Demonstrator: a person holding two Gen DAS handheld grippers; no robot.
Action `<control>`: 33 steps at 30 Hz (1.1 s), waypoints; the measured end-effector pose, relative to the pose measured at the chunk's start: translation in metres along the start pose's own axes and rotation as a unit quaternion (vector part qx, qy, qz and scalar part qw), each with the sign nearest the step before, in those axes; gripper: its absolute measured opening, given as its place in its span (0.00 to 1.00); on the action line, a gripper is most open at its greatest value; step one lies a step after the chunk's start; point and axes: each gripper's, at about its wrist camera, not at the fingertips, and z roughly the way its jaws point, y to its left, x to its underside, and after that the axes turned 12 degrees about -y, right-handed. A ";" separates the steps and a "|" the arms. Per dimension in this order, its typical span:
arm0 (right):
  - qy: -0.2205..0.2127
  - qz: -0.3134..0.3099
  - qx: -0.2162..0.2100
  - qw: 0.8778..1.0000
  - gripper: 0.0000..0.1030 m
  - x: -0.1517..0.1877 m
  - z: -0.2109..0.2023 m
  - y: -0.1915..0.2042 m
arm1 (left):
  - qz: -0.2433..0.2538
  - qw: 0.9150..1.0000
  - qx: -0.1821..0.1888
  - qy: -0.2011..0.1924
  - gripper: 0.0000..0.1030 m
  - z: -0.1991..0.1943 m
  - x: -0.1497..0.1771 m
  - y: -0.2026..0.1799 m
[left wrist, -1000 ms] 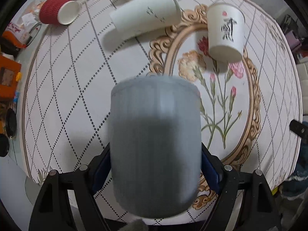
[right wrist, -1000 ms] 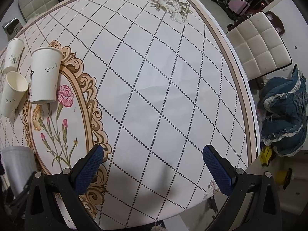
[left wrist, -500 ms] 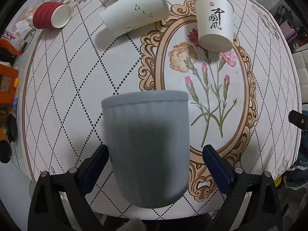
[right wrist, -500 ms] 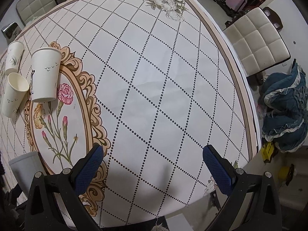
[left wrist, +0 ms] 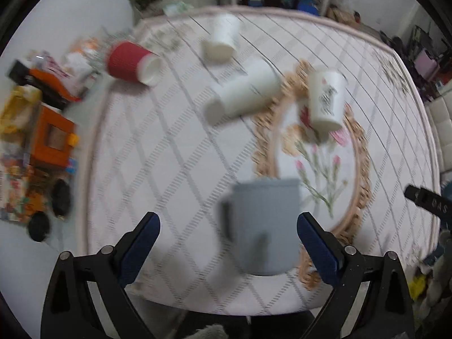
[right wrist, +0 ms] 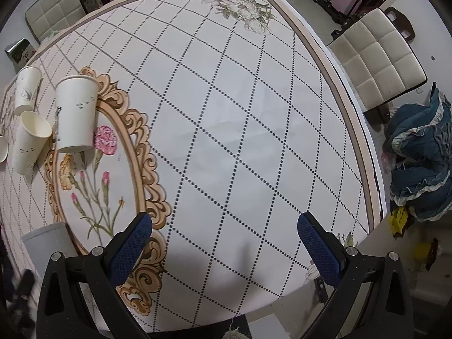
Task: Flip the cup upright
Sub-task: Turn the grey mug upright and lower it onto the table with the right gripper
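A grey ribbed cup (left wrist: pixel 265 226) stands upright on the table near its front edge, between the fingers of my left gripper (left wrist: pixel 227 224) but touched by neither. The left gripper is open and empty, and the view is blurred by motion. The grey cup also shows at the lower left of the right wrist view (right wrist: pixel 48 243). My right gripper (right wrist: pixel 224 228) is open and empty, above the bare right half of the table.
A red cup (left wrist: pixel 130 62) and two white paper cups (left wrist: pixel 243 93) lie on their sides at the back. Another white cup (left wrist: pixel 326 99) stands on the floral oval. Clutter (left wrist: pixel 53 138) lies left of the table. A white chair (right wrist: pixel 375 56) stands right.
My left gripper has opened, let go of the grey cup and pulled back and up. The cup now stands alone on the table. The right gripper has barely moved.
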 end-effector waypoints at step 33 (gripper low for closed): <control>0.101 -0.182 -0.097 0.973 0.87 0.074 -0.009 0.244 | -0.052 0.995 -0.067 0.051 0.99 0.079 0.052 0.159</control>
